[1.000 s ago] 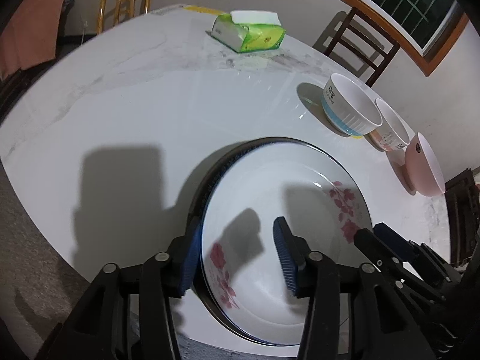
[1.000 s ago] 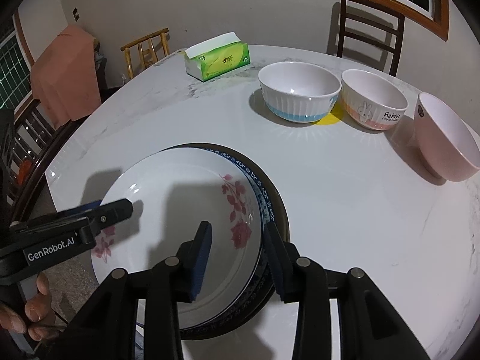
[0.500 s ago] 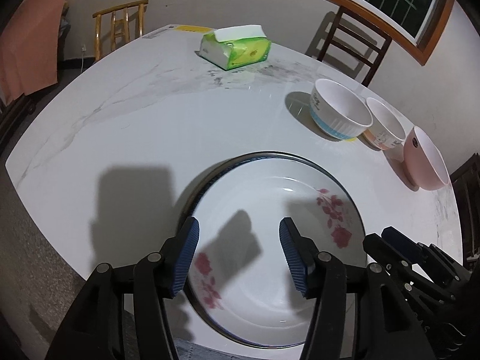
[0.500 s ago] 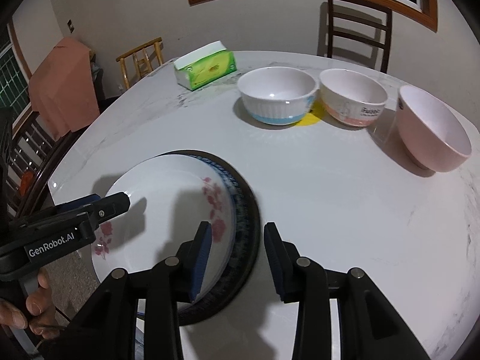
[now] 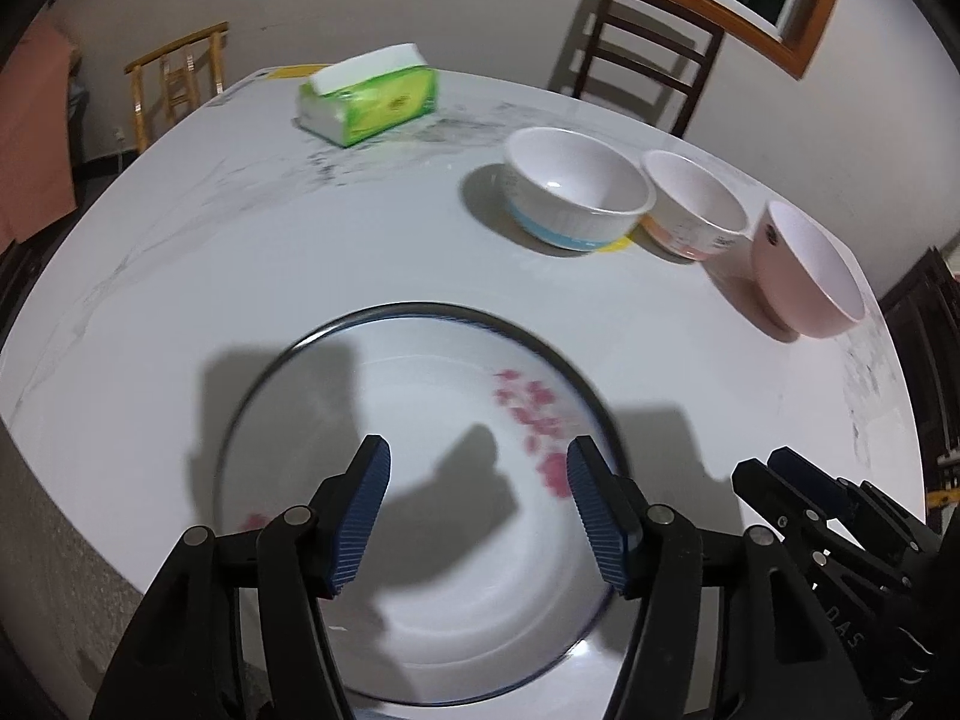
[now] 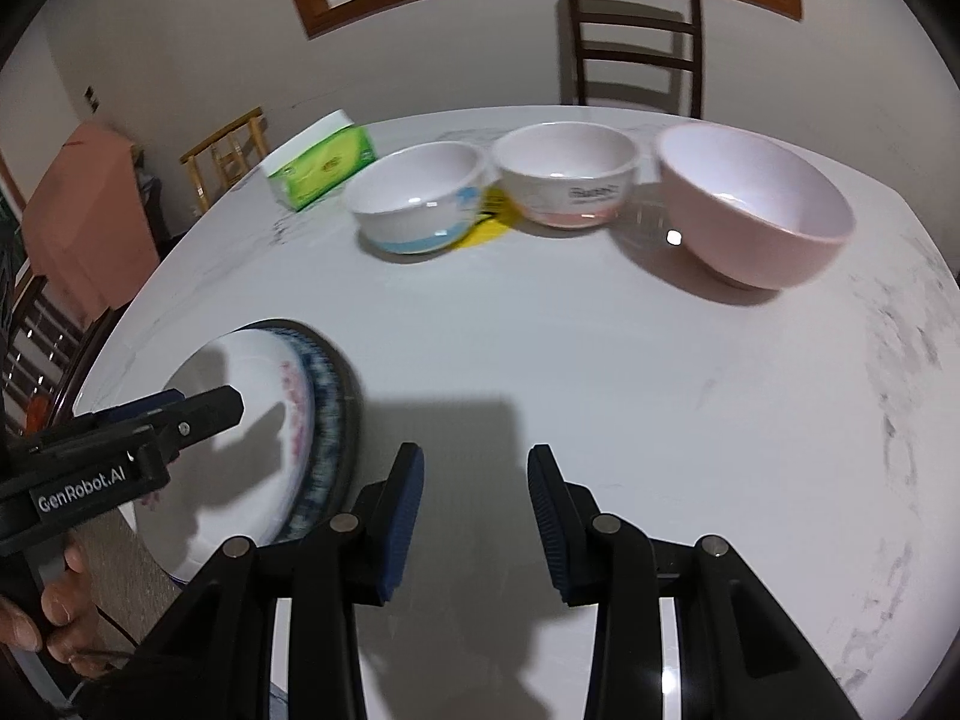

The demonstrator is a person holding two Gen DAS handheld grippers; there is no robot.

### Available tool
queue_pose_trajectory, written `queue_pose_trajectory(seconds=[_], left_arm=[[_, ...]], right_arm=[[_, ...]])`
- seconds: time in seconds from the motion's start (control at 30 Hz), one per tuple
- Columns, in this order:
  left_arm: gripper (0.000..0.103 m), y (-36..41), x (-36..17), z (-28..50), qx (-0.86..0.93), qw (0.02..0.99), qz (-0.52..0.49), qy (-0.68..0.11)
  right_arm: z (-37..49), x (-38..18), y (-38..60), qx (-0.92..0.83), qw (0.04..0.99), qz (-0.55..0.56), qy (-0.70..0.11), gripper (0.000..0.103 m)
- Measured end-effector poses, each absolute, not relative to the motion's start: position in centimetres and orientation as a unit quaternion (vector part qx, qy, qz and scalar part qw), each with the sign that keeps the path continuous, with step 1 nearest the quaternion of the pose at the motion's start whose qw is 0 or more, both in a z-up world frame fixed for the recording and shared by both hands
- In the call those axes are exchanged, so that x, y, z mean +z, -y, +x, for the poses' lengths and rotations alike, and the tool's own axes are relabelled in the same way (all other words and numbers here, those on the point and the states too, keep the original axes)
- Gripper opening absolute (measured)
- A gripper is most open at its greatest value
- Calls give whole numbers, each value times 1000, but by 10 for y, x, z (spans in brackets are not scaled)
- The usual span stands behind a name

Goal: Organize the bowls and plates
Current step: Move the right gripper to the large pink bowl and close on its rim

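Observation:
A white plate with pink flowers (image 5: 444,414) lies stacked on a blue-rimmed plate at the near edge of the white table (image 5: 270,252); the stack also shows in the right wrist view (image 6: 264,396). My left gripper (image 5: 478,510) is open and empty, raised above the flowered plate. My right gripper (image 6: 475,519) is open and empty over bare table to the right of the stack. Three bowls stand in a row at the back: a white bowl with a blue band (image 6: 420,204), a white bowl with a pink base (image 6: 567,180) and a pink bowl (image 6: 756,204).
A green tissue box (image 5: 369,96) lies at the far side of the table. A dark chair (image 6: 633,42) stands behind the bowls, a light wooden chair (image 5: 180,78) at the far left. The table edge runs close below the plates.
Both grippers have let go of the flowered plate and drawn back and up. The right gripper has swung right, off the plates, toward the bowls. The plate now lies on the blue-rimmed one.

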State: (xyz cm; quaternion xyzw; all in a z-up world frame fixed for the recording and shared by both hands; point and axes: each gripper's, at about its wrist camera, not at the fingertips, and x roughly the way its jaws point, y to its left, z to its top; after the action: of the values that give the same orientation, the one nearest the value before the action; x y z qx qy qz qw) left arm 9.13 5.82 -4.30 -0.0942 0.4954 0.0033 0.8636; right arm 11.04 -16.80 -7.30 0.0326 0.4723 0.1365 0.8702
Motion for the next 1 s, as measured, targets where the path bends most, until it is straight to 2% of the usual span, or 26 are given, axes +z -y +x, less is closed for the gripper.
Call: queue_pose_trajectory(seconds=[0.4, 0.7, 1.0], left_arm=[[64, 19, -30, 129, -65, 861, -62, -500], [66, 66, -9, 168, -106, 855, -85, -500], [66, 100, -3, 219, -119, 830, -133, -528]], right_arm=[[139, -53, 274, 68, 886, 65, -455, 37], [191, -28, 336, 30, 889, 105, -445, 37], [245, -40, 358, 21, 869, 132, -477, 37]])
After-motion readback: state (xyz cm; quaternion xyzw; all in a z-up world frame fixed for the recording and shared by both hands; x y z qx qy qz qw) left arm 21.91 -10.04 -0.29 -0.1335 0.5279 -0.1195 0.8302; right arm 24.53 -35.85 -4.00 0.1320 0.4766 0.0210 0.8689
